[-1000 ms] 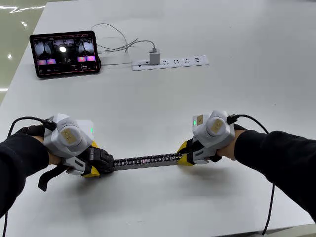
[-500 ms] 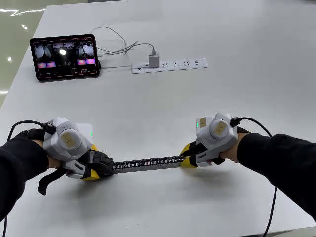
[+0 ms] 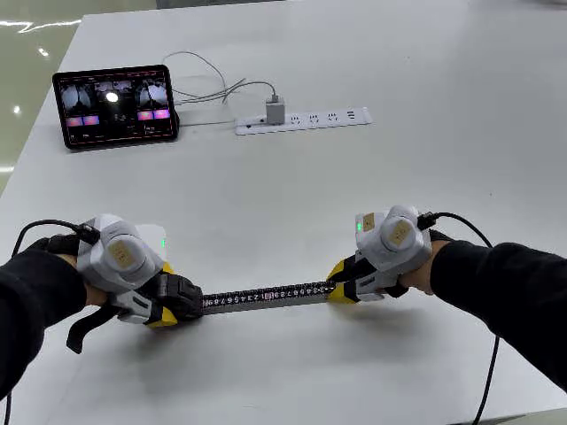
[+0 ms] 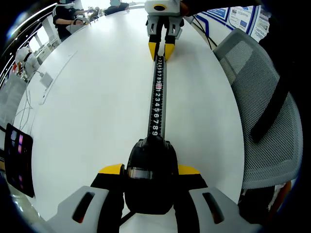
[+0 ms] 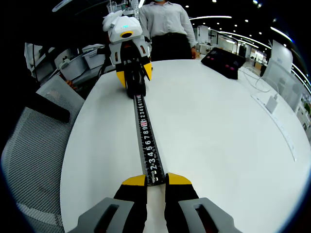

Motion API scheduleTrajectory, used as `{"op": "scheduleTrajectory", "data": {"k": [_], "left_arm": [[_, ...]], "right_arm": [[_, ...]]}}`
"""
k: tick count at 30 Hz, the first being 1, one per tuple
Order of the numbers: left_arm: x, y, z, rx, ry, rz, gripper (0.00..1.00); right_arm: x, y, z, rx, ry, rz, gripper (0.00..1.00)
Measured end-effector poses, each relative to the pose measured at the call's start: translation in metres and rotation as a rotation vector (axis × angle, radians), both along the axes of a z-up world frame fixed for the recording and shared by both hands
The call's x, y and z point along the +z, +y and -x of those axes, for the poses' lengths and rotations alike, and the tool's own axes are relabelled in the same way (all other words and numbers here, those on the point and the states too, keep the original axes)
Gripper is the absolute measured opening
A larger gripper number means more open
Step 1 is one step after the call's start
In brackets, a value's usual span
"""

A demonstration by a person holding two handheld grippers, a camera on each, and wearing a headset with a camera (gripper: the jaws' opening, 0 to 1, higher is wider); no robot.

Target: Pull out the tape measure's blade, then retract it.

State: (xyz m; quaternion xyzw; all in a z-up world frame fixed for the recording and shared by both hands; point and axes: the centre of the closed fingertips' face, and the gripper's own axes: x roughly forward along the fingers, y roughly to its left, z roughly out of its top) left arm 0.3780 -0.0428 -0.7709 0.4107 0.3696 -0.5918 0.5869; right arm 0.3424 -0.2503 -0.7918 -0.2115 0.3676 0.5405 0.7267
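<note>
On the near side of the white table (image 3: 425, 115), the left gripper (image 3: 166, 294) squeezes the black tape measure case (image 3: 184, 295) between its jaws. The blade (image 3: 266, 295) lies pulled out flat on the table. It runs right to the right gripper (image 3: 337, 283), whose jaws pinch its end. Far off on the left sit a tablet (image 3: 113, 104) and a power strip (image 3: 306, 118).

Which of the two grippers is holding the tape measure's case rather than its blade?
The left gripper: its jaws clamp the black case, while the right gripper pinches the end of the blade.
</note>
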Motion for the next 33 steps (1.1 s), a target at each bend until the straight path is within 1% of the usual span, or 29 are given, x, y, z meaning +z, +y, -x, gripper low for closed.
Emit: {"op": "scheduleTrajectory", "data": {"k": [9,33], "left_arm": [[0.000,0.001,0.000,0.000,-0.001,-0.001,0.33],[0.001,-0.001,0.001,0.000,-0.003,-0.002,0.33]], "right_arm": [[0.001,-0.001,0.000,0.000,0.000,0.000,0.09],[0.002,-0.022,0.004,-0.023,0.006,0.007,0.09]]}}
